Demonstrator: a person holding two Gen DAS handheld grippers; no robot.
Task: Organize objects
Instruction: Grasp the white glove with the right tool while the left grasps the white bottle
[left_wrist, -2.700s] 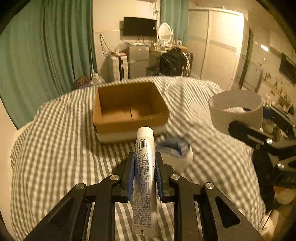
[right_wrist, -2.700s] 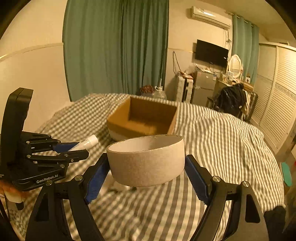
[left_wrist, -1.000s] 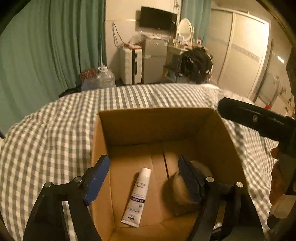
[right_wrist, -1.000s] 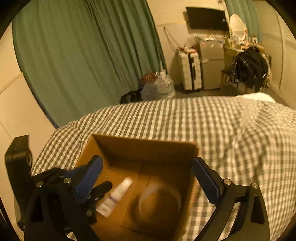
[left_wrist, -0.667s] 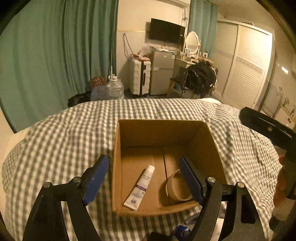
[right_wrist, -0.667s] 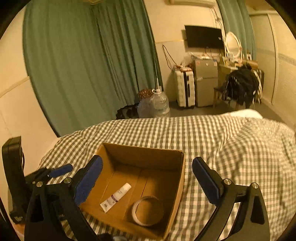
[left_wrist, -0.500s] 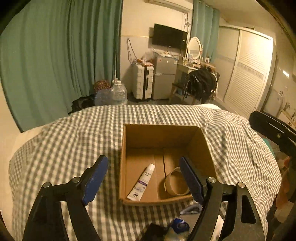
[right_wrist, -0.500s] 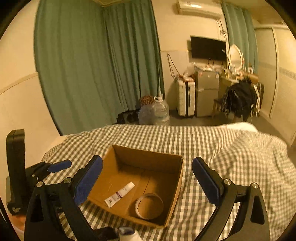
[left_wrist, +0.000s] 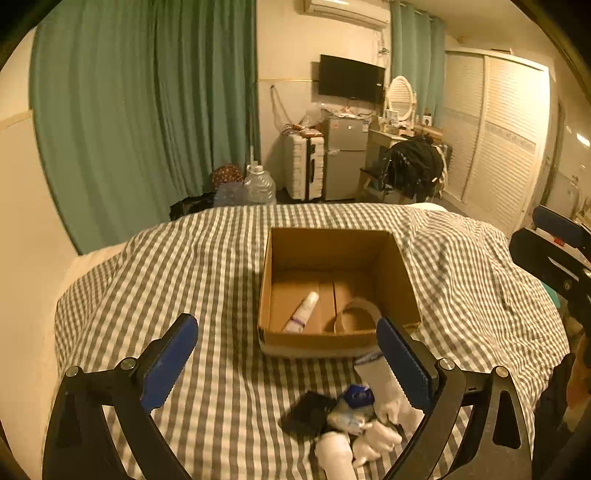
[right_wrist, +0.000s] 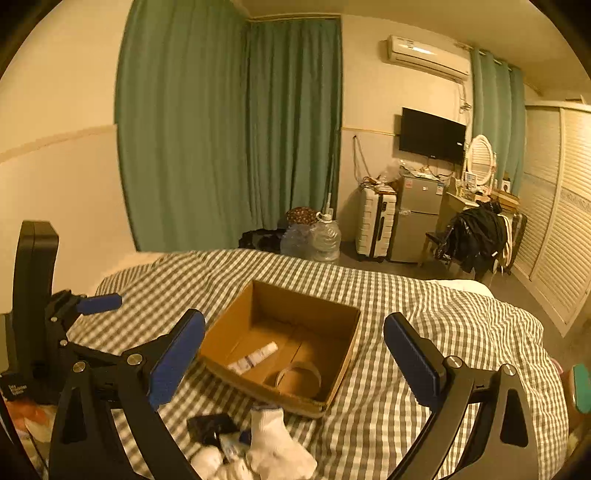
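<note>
An open cardboard box (left_wrist: 395, 273) sits on the checked bed; it also shows in the right wrist view (right_wrist: 236, 325). Inside lie a white tube (left_wrist: 302, 312) (right_wrist: 255, 357) and a cardboard tape ring (left_wrist: 356, 317) (right_wrist: 299, 378). In front of the box lies a small pile: white socks (left_wrist: 384, 402) (right_wrist: 277, 439), a black item (left_wrist: 306, 411) (right_wrist: 210, 424) and a small blue-capped thing (left_wrist: 356, 397). My left gripper (left_wrist: 288, 354) is open and empty, held back above the pile. My right gripper (right_wrist: 293, 354) is open and empty too, above the box's near side.
The checked bedspread (left_wrist: 177, 280) covers the whole bed. The left gripper's body (right_wrist: 37, 332) stands at the left of the right wrist view; the right gripper's finger (left_wrist: 554, 240) shows at the right edge. Curtain, water jugs, suitcase and fridge stand beyond the bed.
Both grippers let go of the tube and the tape ring into the box, opened wide, then pulled back and up. The pile of socks has come into view.
</note>
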